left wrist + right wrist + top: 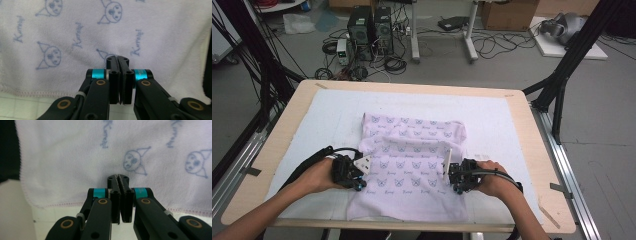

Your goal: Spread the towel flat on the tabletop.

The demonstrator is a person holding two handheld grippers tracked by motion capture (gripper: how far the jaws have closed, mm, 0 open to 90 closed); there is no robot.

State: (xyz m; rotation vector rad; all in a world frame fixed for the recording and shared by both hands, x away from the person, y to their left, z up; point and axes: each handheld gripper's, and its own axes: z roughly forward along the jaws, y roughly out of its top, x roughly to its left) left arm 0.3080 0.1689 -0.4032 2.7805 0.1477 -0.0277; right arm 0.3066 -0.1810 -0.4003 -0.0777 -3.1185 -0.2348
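L gripper point(360, 176) & R gripper point(455, 179) both pinch the towel point(412, 165) at its side hems; towel's bulk lies between them, long axis running away from person.

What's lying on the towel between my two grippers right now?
Nothing but the towel itself: in the high view, bare printed cloth runs from the left gripper to the right gripper.

Both grippers were black: the left gripper point(117, 59) and right gripper point(118, 178) each had brass-ringed screws, turquoise collars beside the jaws (faintly lettered), and a black cable; forearms were unsleeved.
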